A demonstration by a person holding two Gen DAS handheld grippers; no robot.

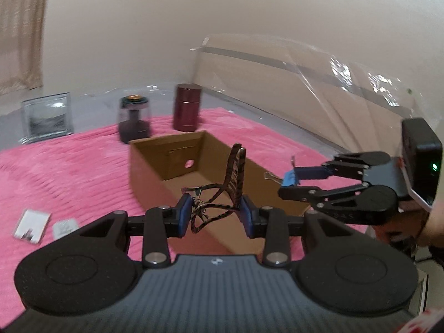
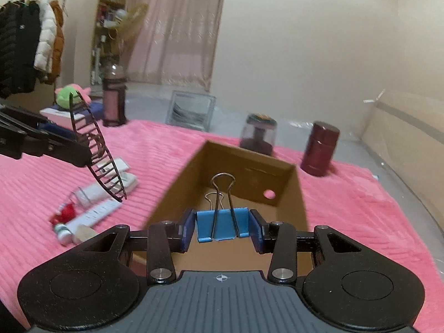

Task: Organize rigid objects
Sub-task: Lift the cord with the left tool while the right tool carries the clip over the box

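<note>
My left gripper (image 1: 216, 216) is shut on a dark tortoiseshell hair clip (image 1: 234, 177), held above the near end of an open cardboard box (image 1: 144, 166). In the right wrist view the same hair clip (image 2: 94, 149) shows as a curved comb shape sticking out of the left gripper (image 2: 69, 144) at far left. My right gripper (image 2: 222, 230) is shut on a blue binder clip (image 2: 222, 224) with its wire handles standing up, over the box (image 2: 244, 172). From the left wrist view, the right gripper (image 1: 288, 184) hovers at the box's right side, held by a hand.
The box lies on a pink blanket (image 2: 347, 208). Behind it stand a maroon canister (image 2: 319, 149), a glass jar (image 2: 258, 133), a clear glass block (image 2: 191, 111) and a tall bottle (image 2: 113, 97). Small tubes and packets (image 2: 94, 205) lie left of the box. A plastic-wrapped board (image 1: 319, 88) runs along the right.
</note>
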